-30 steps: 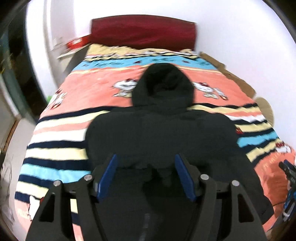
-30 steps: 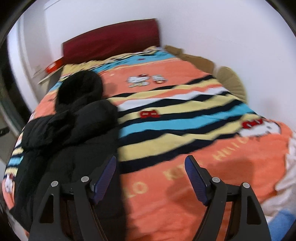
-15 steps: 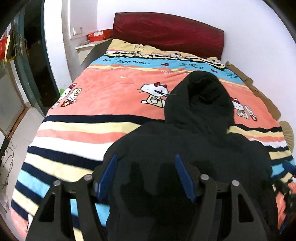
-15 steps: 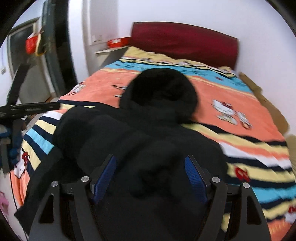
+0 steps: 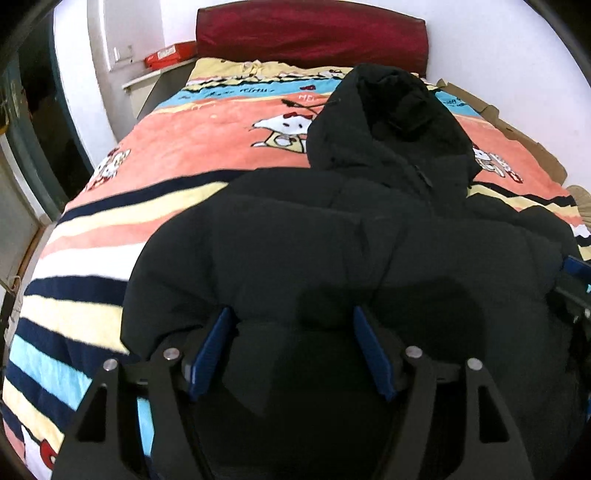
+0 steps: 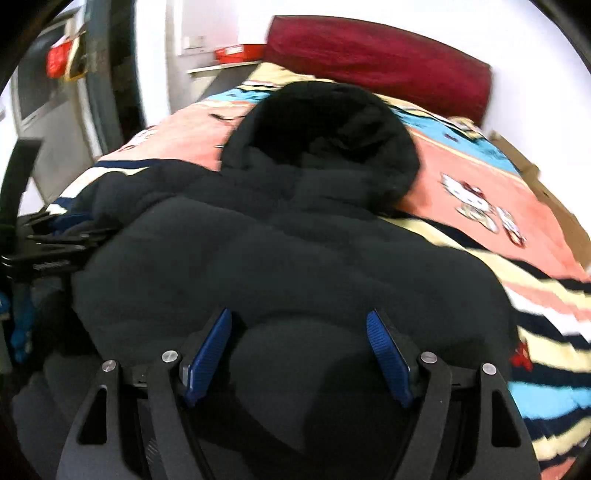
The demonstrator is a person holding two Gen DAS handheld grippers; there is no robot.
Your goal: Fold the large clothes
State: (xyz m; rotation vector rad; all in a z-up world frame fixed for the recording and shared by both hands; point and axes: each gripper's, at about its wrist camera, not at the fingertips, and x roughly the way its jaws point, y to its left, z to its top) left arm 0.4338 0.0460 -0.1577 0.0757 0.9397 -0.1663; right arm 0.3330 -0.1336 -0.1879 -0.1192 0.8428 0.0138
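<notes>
A black hooded puffer jacket (image 5: 332, 240) lies on the striped bed, hood (image 5: 384, 110) toward the headboard; it also shows in the right wrist view (image 6: 295, 258). My left gripper (image 5: 291, 332) is open, its blue pads just above the jacket's near left part. My right gripper (image 6: 299, 332) is open over the jacket's near right part. Neither holds cloth. The left gripper's black frame (image 6: 48, 254) shows at the left edge of the right wrist view, and the right gripper (image 5: 576, 284) at the right edge of the left wrist view.
The bed has an orange, blue and striped cartoon blanket (image 5: 207, 140) and a dark red headboard (image 5: 310, 33). A shelf with a red box (image 5: 170, 57) stands at the bed's left. A doorway (image 5: 40, 122) is at left. Cardboard (image 5: 517, 129) lines the right wall.
Both grippers have moved closer over the jacket. The right gripper swung left from the bare blanket onto the jacket. Both stay open.
</notes>
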